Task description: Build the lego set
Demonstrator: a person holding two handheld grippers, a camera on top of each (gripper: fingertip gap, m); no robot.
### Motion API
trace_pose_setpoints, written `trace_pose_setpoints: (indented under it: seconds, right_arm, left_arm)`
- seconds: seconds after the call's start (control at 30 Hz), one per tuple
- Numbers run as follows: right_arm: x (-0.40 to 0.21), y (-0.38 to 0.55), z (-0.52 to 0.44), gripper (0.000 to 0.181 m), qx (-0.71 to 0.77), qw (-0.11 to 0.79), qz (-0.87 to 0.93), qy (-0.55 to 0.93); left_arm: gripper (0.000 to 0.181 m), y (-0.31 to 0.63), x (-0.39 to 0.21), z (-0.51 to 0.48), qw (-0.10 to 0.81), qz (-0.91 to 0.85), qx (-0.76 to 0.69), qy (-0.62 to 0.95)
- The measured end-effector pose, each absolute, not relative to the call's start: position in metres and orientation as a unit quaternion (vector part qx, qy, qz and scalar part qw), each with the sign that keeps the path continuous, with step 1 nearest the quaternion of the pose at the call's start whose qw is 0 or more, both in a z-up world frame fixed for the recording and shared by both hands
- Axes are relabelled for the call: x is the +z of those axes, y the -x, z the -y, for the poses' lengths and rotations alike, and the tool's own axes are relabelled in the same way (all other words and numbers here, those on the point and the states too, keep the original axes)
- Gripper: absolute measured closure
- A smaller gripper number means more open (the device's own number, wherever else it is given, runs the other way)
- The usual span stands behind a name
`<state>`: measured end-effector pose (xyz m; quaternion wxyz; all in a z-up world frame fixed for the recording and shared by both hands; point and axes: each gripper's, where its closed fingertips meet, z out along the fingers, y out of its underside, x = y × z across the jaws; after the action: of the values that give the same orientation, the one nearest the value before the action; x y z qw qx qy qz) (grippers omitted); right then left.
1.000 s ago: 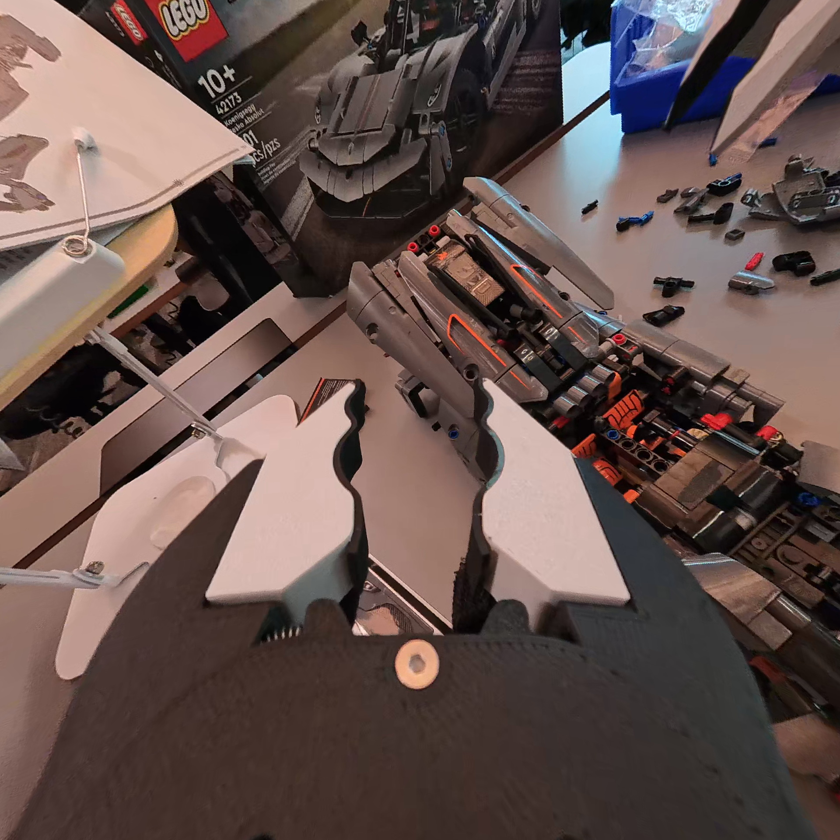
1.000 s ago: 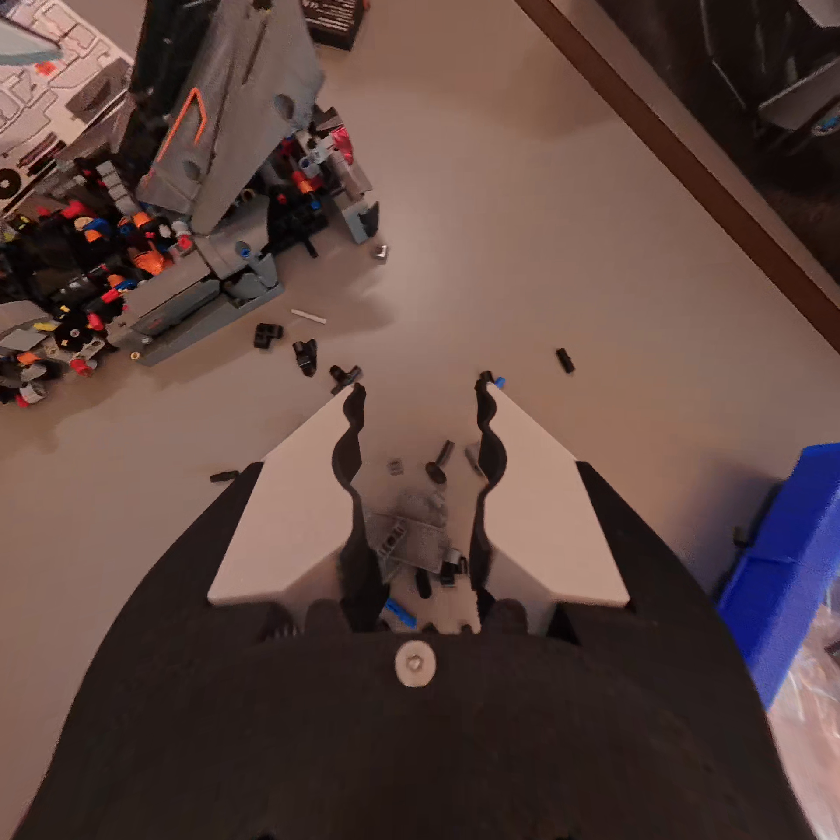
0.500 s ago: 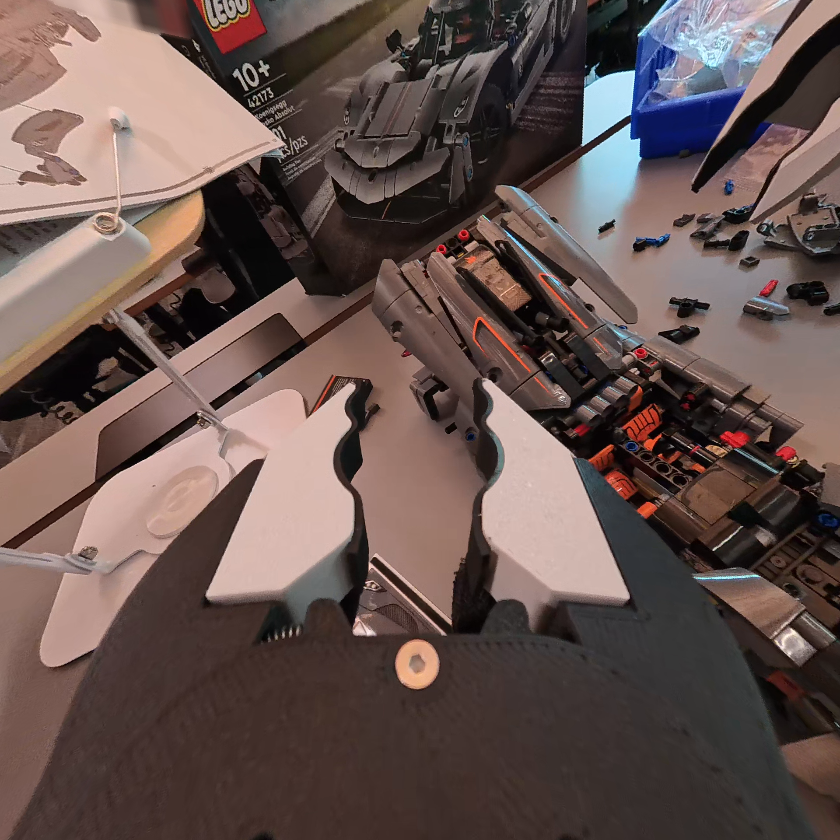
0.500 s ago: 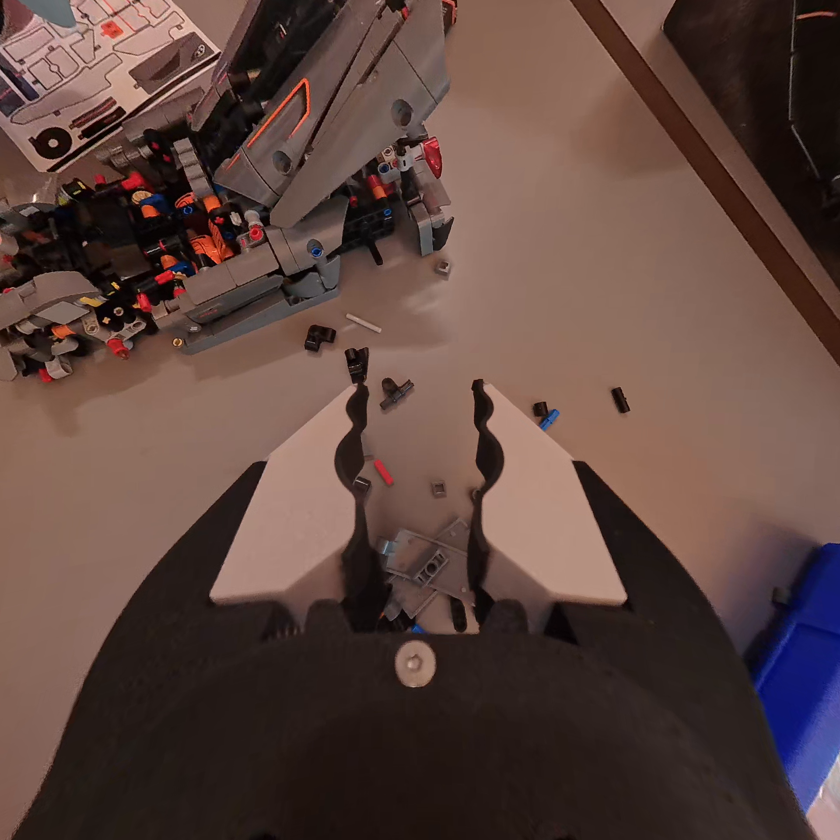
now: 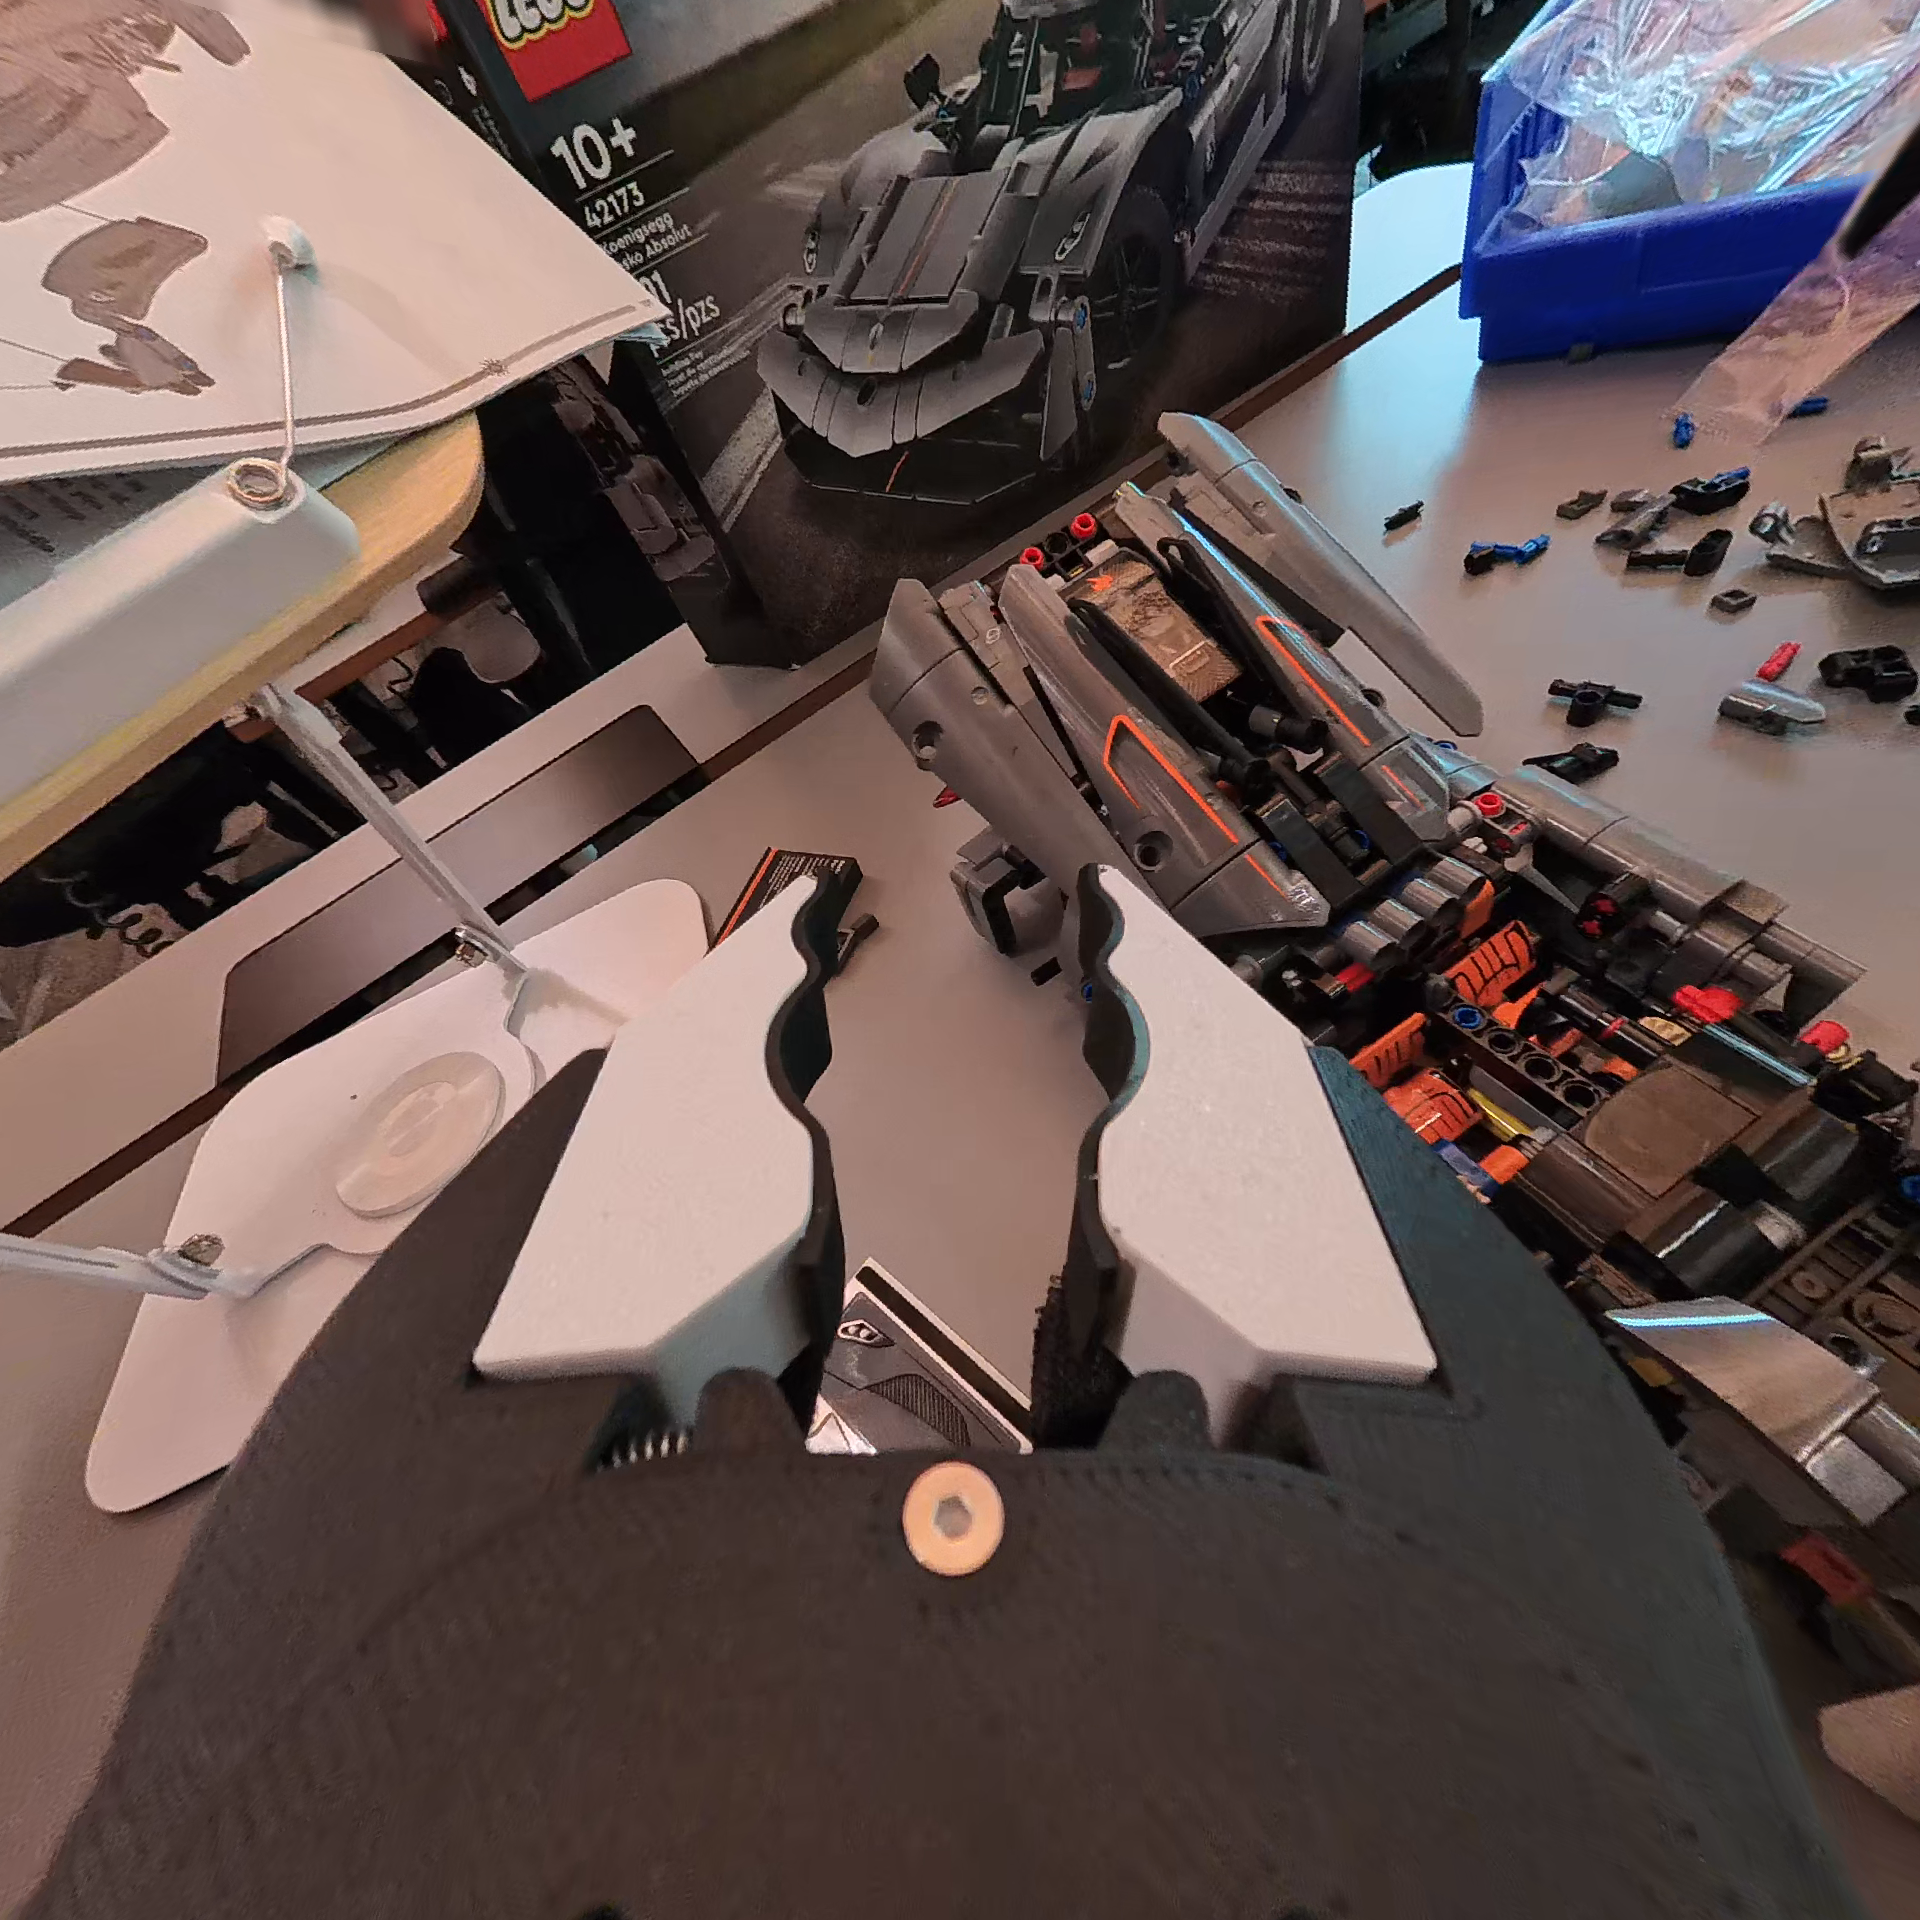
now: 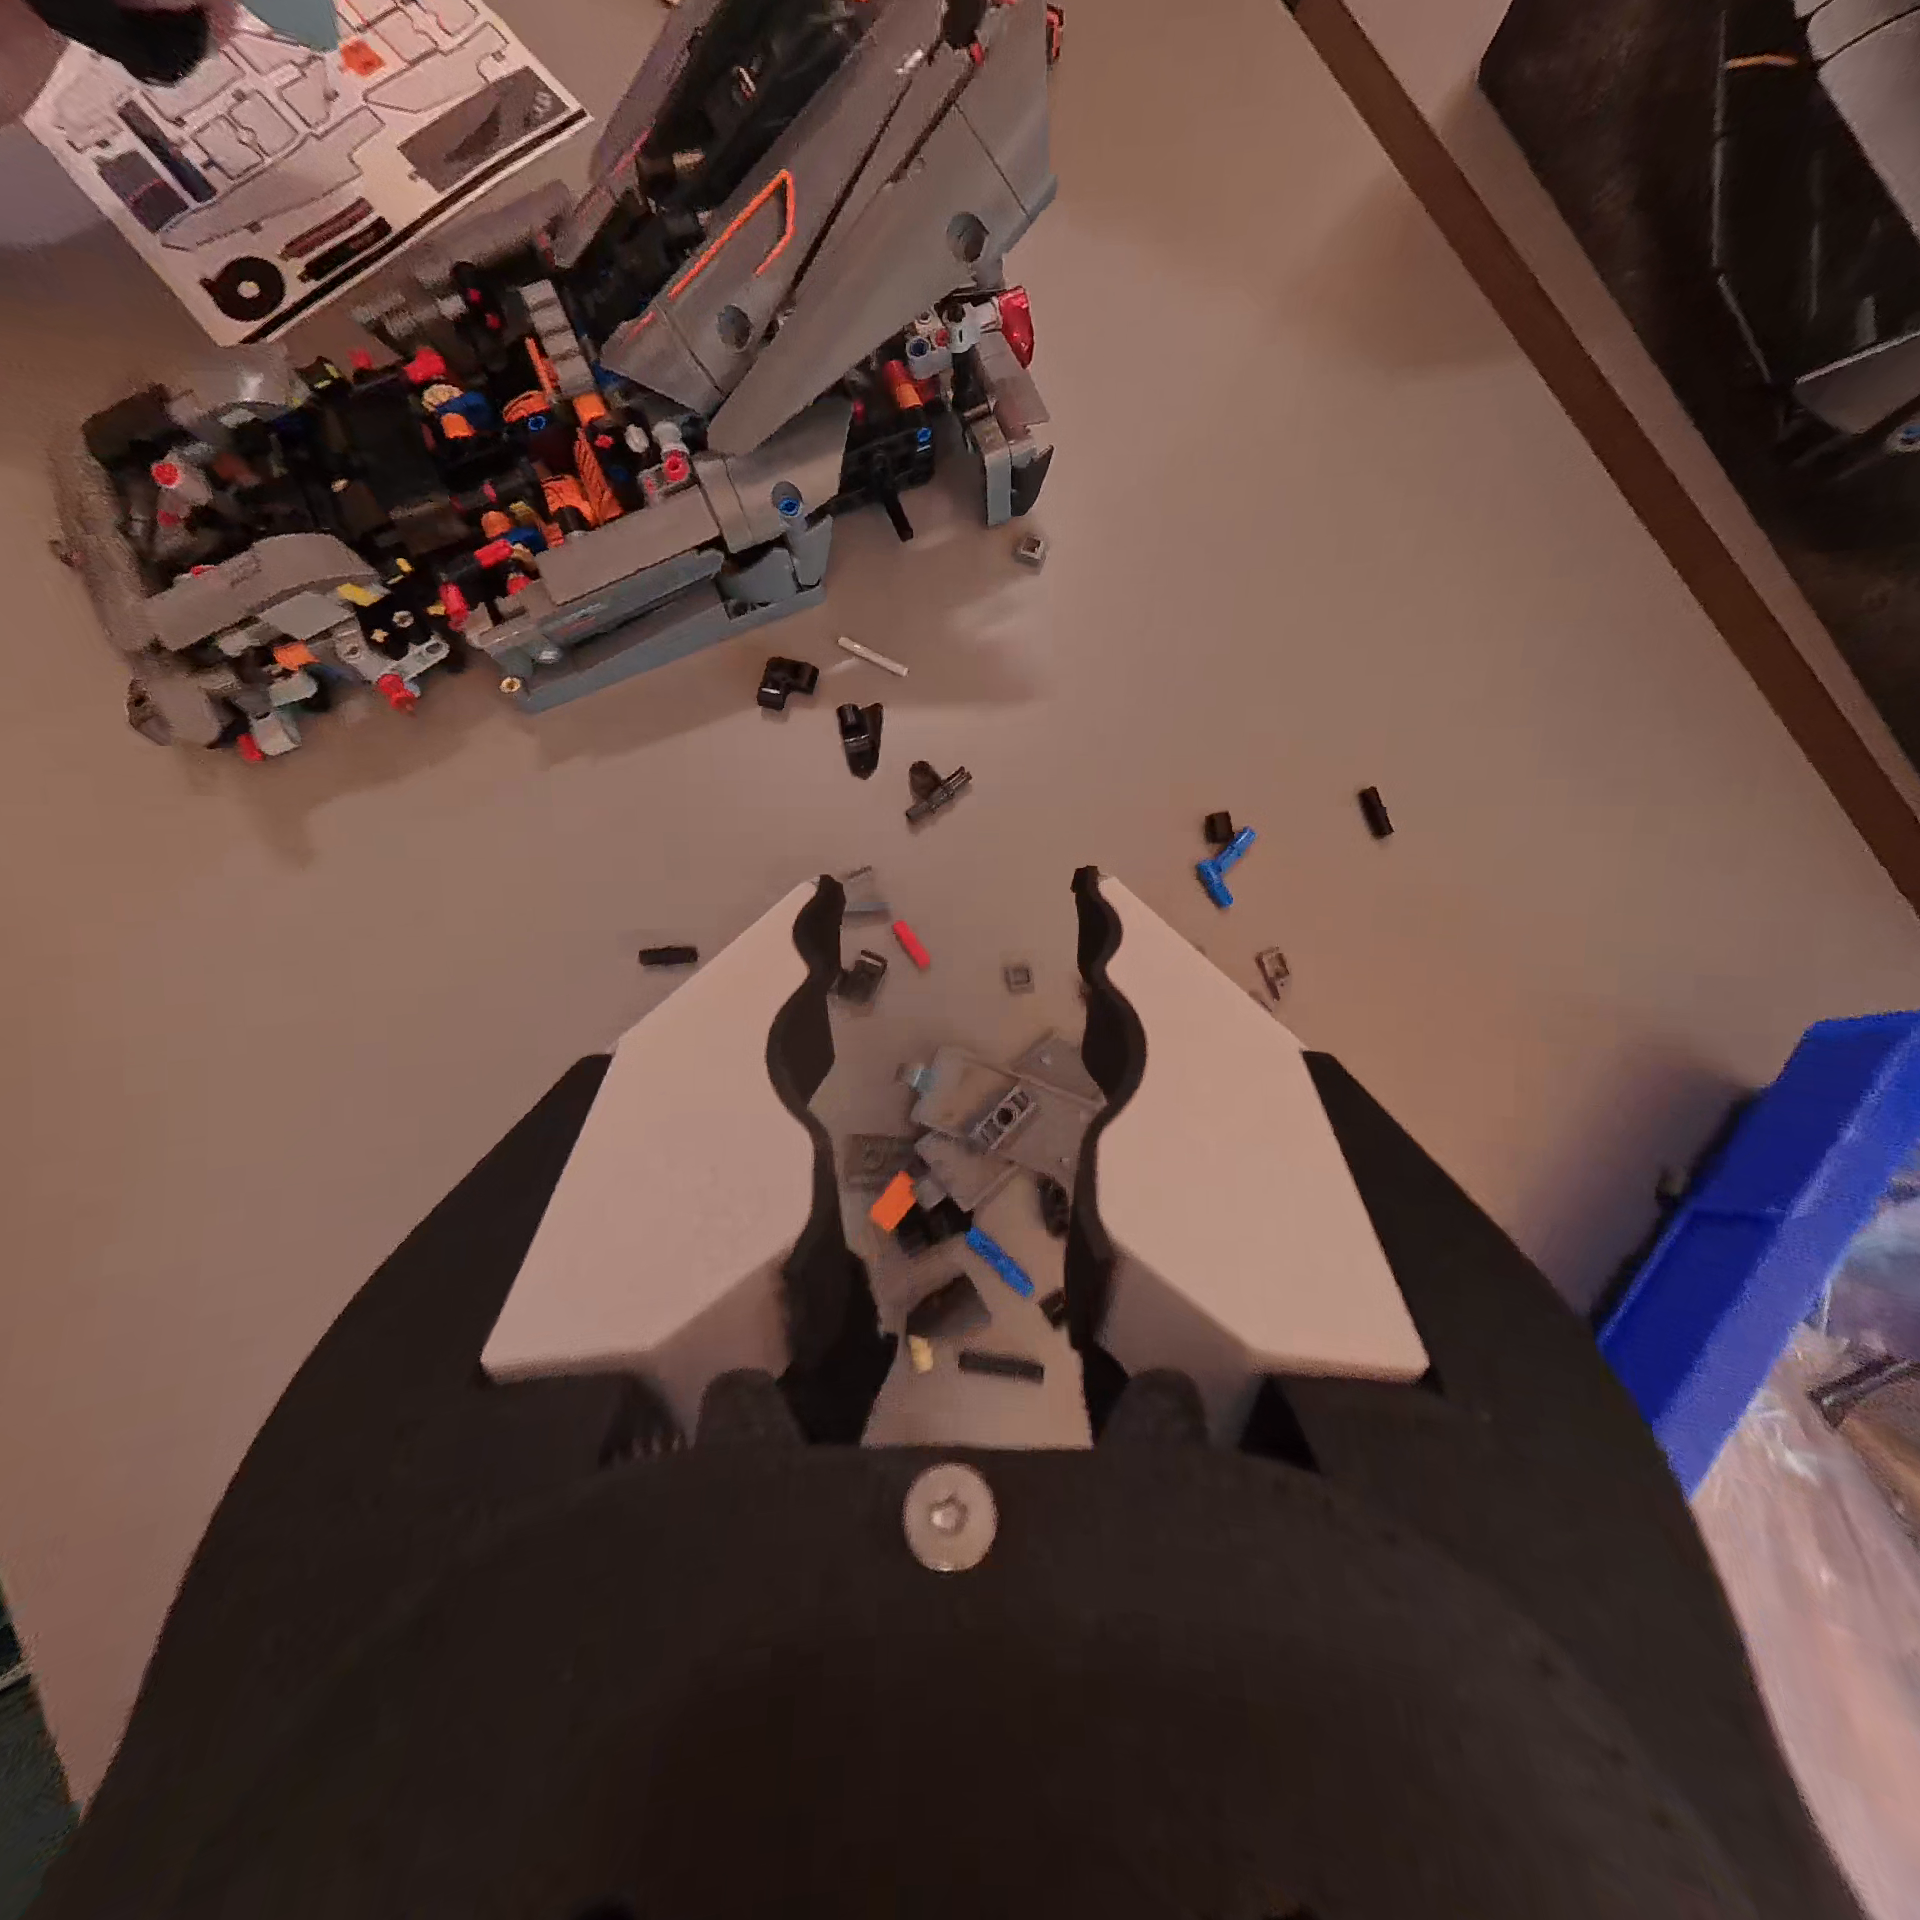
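The lego car (image 5: pixel 1278 790), a half-built grey shell with orange trim and a black studded core, lies on the matte table (image 5: pixel 935 1091) at one o'clock of the left gripper (image 5: pixel 951 914); since a second ago it sits farther up-right in that view. The left gripper's jaws are spread wide and empty, its white wedge fingers (image 5: pixel 686 1122) edged with wavy black pads. At eleven o'clock a white stand (image 5: pixel 343 1164) carries paper sheets; at twelve stands the glossy dark box (image 5: pixel 935 260).

The right gripper (image 6: pixel 951 883), jaws wide and empty, hangs over loose pieces (image 6: pixel 977 1143), which show more fully than before; the car (image 6: pixel 623 416) at eleven o'clock has slid lower. A blue plastic bin (image 6: pixel 1787 1195) sits at three.
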<state>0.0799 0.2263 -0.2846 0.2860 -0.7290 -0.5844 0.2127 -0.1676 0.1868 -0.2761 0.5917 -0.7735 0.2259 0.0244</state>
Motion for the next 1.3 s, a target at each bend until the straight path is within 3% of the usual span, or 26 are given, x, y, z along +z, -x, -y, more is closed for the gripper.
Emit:
trace_pose_setpoints:
  seconds: [0.33,0.5,0.67,0.8,1.0,1.3]
  right_arm:
    - [-0.286,-0.096,-0.202,0.147,0.229,0.279,0.592,0.721]
    - [-0.289,-0.071,-0.190,0.144,0.239,0.269,0.611,0.705]
    - [-0.288,-0.047,-0.193,0.143,0.275,0.273,0.585,0.713]
    - [-0.307,-0.005,-0.185,0.125,0.336,0.243,0.540,0.732]
    - [-0.335,0.032,-0.179,0.115,0.381,0.191,0.489,0.761]
    - [-0.346,0.063,-0.171,0.117,0.388,0.196,0.478,0.763]
  left_arm:
    - [0.138,0.169,-0.283,-0.190,0.582,-0.226,0.034,0.780]
    - [0.138,0.179,-0.281,-0.190,0.584,-0.211,0.026,0.784]
    - [0.139,0.173,-0.304,-0.186,0.526,-0.221,-0.039,0.821]
    - [0.135,0.152,-0.314,-0.173,0.469,-0.206,-0.189,0.838]
    - [0.124,0.151,-0.335,-0.166,0.414,-0.209,-0.216,0.859]
    - [0.133,0.144,-0.345,-0.160,0.383,-0.206,-0.248,0.866]
